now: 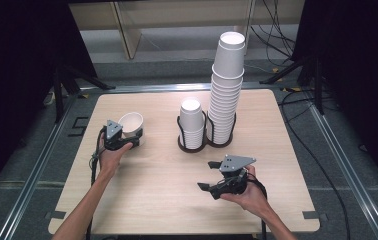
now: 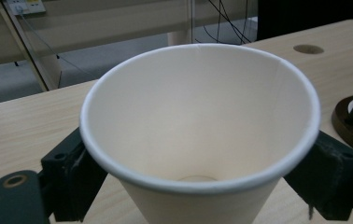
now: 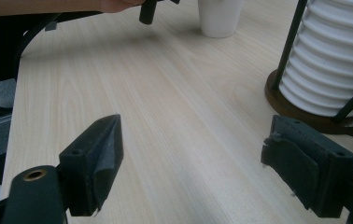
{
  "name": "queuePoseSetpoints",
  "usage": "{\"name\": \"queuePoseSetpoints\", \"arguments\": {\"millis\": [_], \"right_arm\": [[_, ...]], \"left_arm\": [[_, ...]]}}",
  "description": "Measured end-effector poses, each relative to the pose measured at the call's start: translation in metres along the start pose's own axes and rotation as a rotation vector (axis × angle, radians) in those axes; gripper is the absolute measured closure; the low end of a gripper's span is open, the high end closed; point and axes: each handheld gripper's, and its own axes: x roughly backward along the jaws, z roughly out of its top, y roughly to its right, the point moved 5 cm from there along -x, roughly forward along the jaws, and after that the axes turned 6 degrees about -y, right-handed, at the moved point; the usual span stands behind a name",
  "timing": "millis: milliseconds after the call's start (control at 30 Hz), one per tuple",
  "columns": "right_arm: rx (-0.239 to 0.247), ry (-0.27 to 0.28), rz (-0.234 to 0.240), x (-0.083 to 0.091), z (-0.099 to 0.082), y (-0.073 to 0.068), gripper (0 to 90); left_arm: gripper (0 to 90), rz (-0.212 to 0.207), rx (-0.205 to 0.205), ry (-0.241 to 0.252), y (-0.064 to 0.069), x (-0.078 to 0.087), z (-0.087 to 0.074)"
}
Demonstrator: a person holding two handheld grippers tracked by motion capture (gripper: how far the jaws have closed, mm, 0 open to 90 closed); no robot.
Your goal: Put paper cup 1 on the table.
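Cup point(image 1: 131, 123) near rack point(image 1: 193, 146), apart.

In the left gripper view, the paper cup point(image 2: 198, 135) is running off the bottom edge, so its base and where it meets the bench point(image 2: 20, 126) are staying out of sight. Its wall is covering the inner faces of the jaws, leaving it unclear whether they are pressing on it. In the right gripper view, the cup stack point(image 3: 338, 60) in its wire holder point(image 3: 296, 105) is getting cut off by the top and right edges. There the far white cup point(image 3: 219, 16) is losing its rim to the top edge.
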Motion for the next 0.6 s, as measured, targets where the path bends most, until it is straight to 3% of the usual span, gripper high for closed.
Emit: {"name": "queuePoseSetpoints", "arguments": {"millis": [267, 333, 367, 467, 500, 600], "right_arm": [[-0.014, 0.002, 0.009, 0.001, 0.001, -0.002, 19.7], [-0.015, 0.015, 0.038, 0.000, 0.001, -0.002, 19.7], [-0.017, 0.006, 0.008, 0.001, 0.001, -0.001, 19.7], [-0.017, 0.001, 0.011, 0.001, 0.001, -0.002, 19.7], [-0.017, 0.008, 0.032, 0.000, 0.001, -0.002, 19.7], [-0.018, 0.001, 0.011, 0.001, 0.001, -0.001, 19.7]], "left_arm": [[14.0, -0.024, 0.014, -0.044, -0.001, -0.002, -0.011], [14.5, -0.027, 0.005, -0.048, -0.001, -0.001, -0.017], [14.6, -0.031, 0.007, -0.058, -0.001, 0.000, -0.019], [14.7, -0.039, 0.020, -0.082, -0.002, 0.004, -0.025], [14.6, -0.039, 0.020, -0.082, -0.002, 0.004, -0.025], [14.7, -0.042, 0.021, -0.097, -0.004, 0.011, -0.029]]}}
